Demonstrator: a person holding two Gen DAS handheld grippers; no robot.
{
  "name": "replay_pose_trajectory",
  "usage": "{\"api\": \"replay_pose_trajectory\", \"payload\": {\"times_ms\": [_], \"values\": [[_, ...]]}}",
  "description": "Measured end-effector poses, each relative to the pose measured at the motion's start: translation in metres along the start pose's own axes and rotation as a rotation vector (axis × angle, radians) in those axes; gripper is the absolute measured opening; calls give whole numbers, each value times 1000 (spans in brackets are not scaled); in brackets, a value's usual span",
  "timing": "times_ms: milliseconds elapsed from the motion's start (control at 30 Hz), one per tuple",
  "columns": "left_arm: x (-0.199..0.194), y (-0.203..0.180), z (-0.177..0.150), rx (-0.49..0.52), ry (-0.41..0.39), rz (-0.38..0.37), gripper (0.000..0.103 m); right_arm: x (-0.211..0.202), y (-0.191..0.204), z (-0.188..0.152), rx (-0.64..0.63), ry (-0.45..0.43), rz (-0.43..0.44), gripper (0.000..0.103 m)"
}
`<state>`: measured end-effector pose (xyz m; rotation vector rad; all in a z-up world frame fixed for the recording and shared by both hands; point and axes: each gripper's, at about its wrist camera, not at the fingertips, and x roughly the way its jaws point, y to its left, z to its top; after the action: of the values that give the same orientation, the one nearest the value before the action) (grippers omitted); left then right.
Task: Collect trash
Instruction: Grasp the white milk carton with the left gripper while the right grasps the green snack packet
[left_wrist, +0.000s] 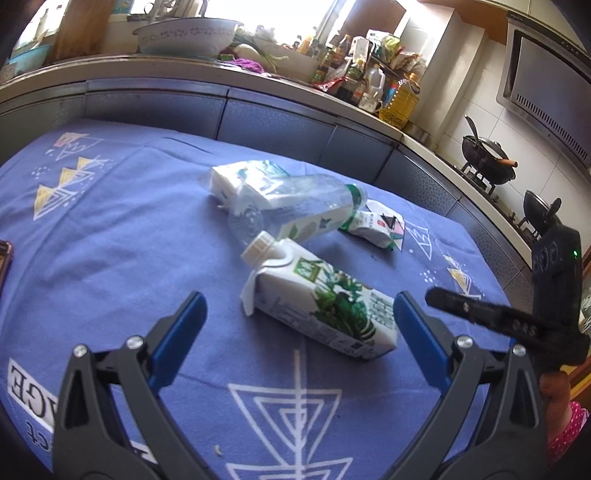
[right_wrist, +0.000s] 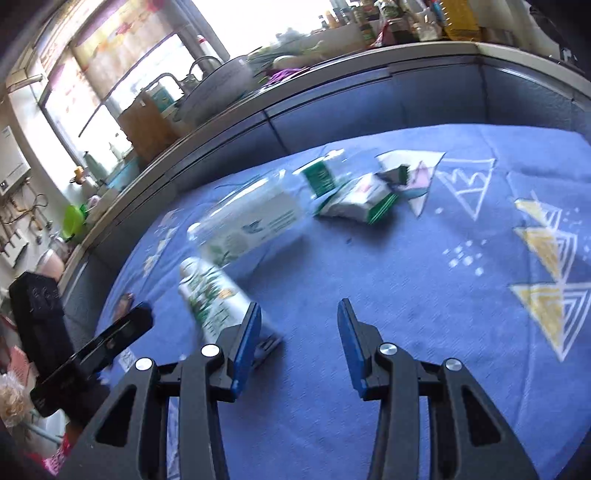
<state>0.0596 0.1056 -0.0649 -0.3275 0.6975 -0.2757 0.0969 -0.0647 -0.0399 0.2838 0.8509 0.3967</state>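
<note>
1. a blue patterned tablecloth (left_wrist: 110, 236) covers the table, and the trash lies in a loose cluster near its middle.
2. nearest the left gripper (left_wrist: 299, 314) lies a capped drink carton (left_wrist: 317, 299) on its side, white with green leaf print; whether anything is in it cannot be told.
3. behind it a clear plastic bottle (left_wrist: 295, 206) lies on its side, looking empty, with a green-and-white label; it rests against a white carton (left_wrist: 240, 181) at the far end.
4. a crumpled small carton (left_wrist: 376, 225) sits just beside the bottle's neck.
5. the left gripper's blue pads stand spread wide, the capped drink carton between them but untouched on either side.
6. the right gripper (right_wrist: 299, 332) has its jaws partly spread over bare cloth, nothing between them; the capped drink carton lies just outside its left pad, and contact there cannot be told because of blur.
7. on the counter behind, a large white bowl (left_wrist: 184, 33) stands; its contents are hidden.
</note>
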Motion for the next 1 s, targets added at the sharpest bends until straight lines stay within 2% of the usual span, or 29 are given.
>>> {"api": "replay_pose_trajectory", "payload": {"times_ms": [67,167,400,500,600,667,733,800,933,1000], "values": [[6,-7,3,8,20,-2,97,8,-12,14,11,-6,-49,45],[9,-14,5,13,24,-9,97,18,-15,22,61,16,12,45],[10,-1,3,-26,54,-4,97,46,13,2,-24,99,29,43],[6,9,3,-51,57,-7,97,45,31,-11,-75,145,95,43],[2,16,6,-58,45,7,97,35,57,-31,-139,211,232,43],[0,18,8,-61,37,23,97,27,68,-38,-178,221,275,43],[1,17,9,-60,39,31,97,20,66,-32,-217,167,208,43],[3,13,8,-45,47,37,97,16,50,-17,-204,97,97,43],[9,-2,3,14,52,80,97,20,-5,30,-43,-37,-87,45],[11,-6,2,26,55,79,97,29,-29,52,26,-55,-114,49]]}}
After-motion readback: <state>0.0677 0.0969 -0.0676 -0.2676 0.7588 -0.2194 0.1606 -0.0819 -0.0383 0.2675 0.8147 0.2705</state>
